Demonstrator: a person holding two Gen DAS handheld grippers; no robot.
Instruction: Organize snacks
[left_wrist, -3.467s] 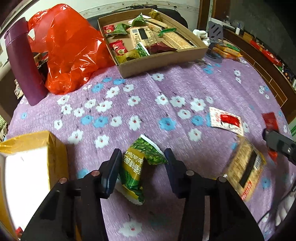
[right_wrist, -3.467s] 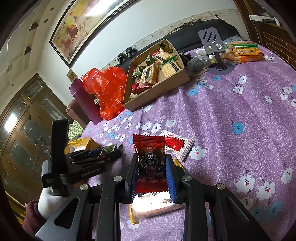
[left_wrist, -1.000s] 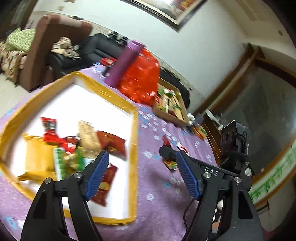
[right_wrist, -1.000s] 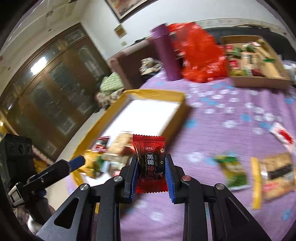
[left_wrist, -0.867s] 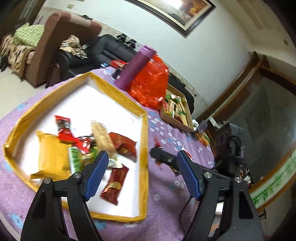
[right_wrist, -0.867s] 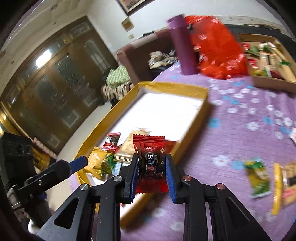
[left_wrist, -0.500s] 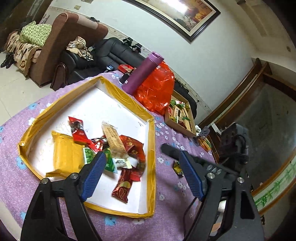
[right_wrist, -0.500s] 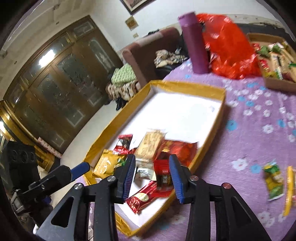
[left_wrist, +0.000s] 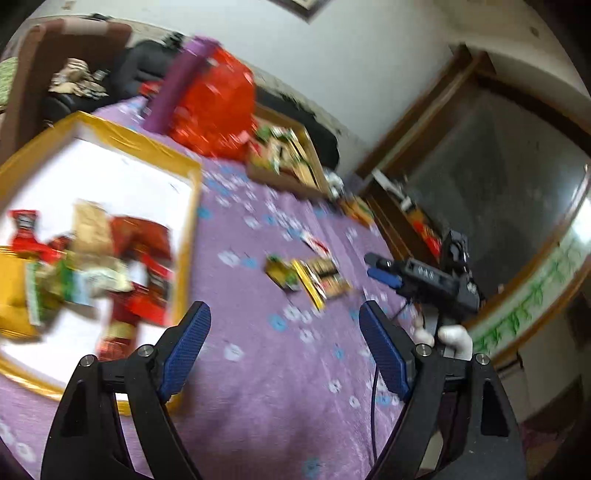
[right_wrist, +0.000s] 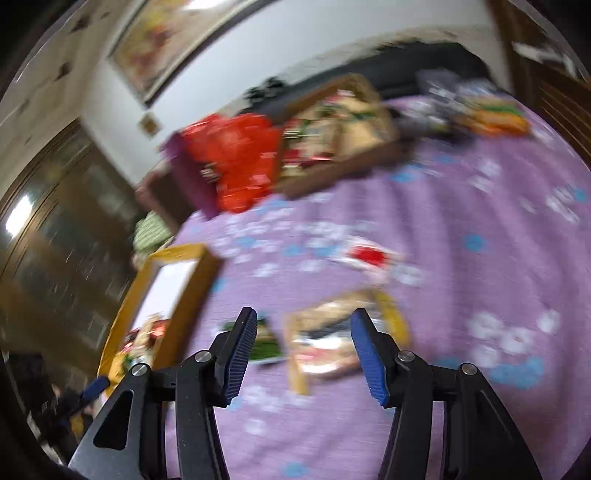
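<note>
Both views are motion-blurred. My left gripper (left_wrist: 284, 317) is open and empty above the purple flowered cloth. To its left stands the yellow-rimmed white tray (left_wrist: 192, 206) with several snack packets (left_wrist: 140, 258). Loose on the cloth ahead lie a green packet (left_wrist: 282, 273), a yellow stick packet (left_wrist: 308, 284) and a brown cracker packet (left_wrist: 327, 275). My right gripper (right_wrist: 303, 328) is open and empty, with the brown cracker packet (right_wrist: 325, 343) between its fingers below and the green packet (right_wrist: 264, 343) by its left finger. A white-and-red packet (right_wrist: 365, 256) lies farther off. The right gripper also shows in the left wrist view (left_wrist: 384, 269).
A cardboard box of snacks (left_wrist: 284, 155), a red plastic bag (left_wrist: 214, 107) and a purple bottle (left_wrist: 177, 85) stand at the back of the table. Orange packets (right_wrist: 495, 118) lie far right. The tray's corner (right_wrist: 184, 258) is at left in the right wrist view.
My right gripper has let go of the red packet into the tray and swung right over the loose packets. My left gripper has swung right, away from the tray.
</note>
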